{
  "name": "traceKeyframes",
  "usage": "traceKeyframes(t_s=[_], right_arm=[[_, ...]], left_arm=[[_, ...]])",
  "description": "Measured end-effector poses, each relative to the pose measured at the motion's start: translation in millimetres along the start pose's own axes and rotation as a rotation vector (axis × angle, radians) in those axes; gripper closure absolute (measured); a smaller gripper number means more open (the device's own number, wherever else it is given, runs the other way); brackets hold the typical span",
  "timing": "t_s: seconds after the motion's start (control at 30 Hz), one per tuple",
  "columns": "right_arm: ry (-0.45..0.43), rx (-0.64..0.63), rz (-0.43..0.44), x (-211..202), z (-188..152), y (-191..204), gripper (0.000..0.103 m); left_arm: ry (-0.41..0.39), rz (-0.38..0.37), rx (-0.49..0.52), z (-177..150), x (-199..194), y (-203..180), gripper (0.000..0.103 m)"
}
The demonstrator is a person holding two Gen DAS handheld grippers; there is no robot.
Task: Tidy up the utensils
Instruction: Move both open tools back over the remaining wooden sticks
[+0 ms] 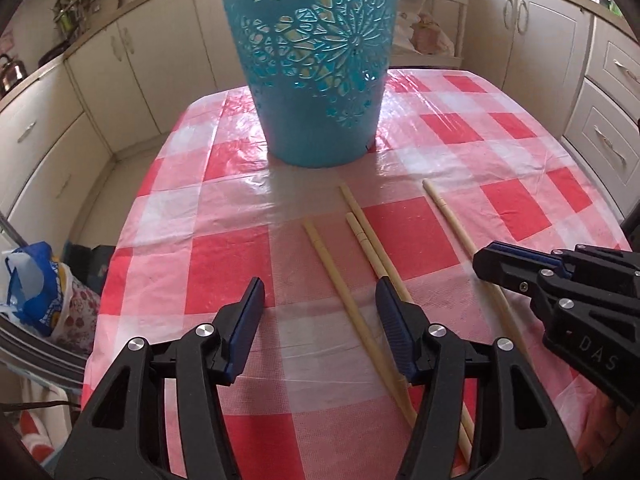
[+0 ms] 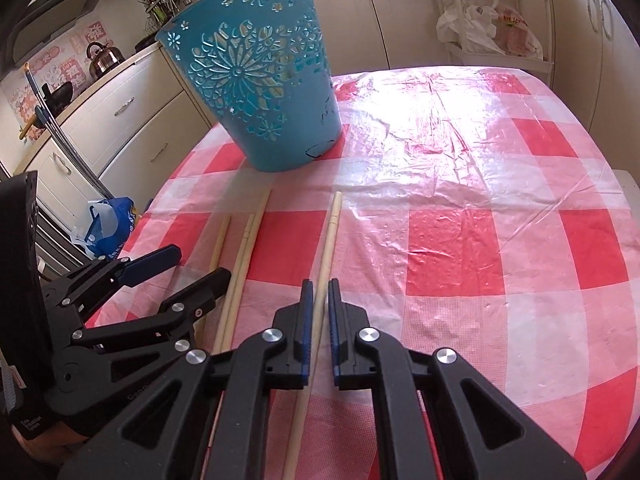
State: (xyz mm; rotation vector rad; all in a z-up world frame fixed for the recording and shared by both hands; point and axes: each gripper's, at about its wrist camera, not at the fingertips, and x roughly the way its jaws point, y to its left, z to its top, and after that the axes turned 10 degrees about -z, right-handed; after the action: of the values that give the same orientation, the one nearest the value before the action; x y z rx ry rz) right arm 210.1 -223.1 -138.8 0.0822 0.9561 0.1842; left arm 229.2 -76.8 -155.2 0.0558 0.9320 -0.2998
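The right gripper (image 2: 319, 294) is clamped on the lone chopstick (image 2: 329, 240) lying on the checked tablecloth (image 2: 500, 200). The left gripper (image 1: 320, 300) stands apart over three other chopsticks (image 1: 320, 248), short of the blue basket (image 1: 312, 60).

Cream kitchen cabinets (image 1: 120, 64), red-checked tablecloth (image 2: 480, 240), kettle (image 2: 105, 58) on counter, white shelf rack (image 2: 492, 12), daylight glare

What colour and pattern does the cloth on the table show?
The tablecloth is a red, pink and white check under glossy plastic, clearest in the right wrist view.
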Motion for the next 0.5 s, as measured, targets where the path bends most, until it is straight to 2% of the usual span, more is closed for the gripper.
traceKeyframes(t_s=[0.07, 0.2, 0.27, 0.33, 0.4, 0.5], right_arm=[[-0.006, -0.027, -0.03, -1, -1, 6, 0.095], [-0.019, -0.095, -0.101, -1, -3, 20, 0.095], [-0.024, -0.112, -0.125, -2, -5, 25, 0.095], [-0.016, -0.099, -0.111, -4, -8, 26, 0.095], [0.0, -0.108, -0.1, -5, -9, 28, 0.096], [0.023, -0.111, -0.104, -4, -6, 28, 0.095]], left_arm=[[0.005, -0.048, 0.001, 1, 0, 5, 0.054], [0.025, -0.11, 0.076, 4, 0, 10, 0.064], [0.035, -0.146, 0.107, 7, 2, 12, 0.081], [0.036, -0.236, 0.135, 9, 2, 17, 0.091], [0.047, -0.312, 0.177, 10, 2, 20, 0.093], [0.059, -0.327, 0.304, 7, 0, 13, 0.093]])
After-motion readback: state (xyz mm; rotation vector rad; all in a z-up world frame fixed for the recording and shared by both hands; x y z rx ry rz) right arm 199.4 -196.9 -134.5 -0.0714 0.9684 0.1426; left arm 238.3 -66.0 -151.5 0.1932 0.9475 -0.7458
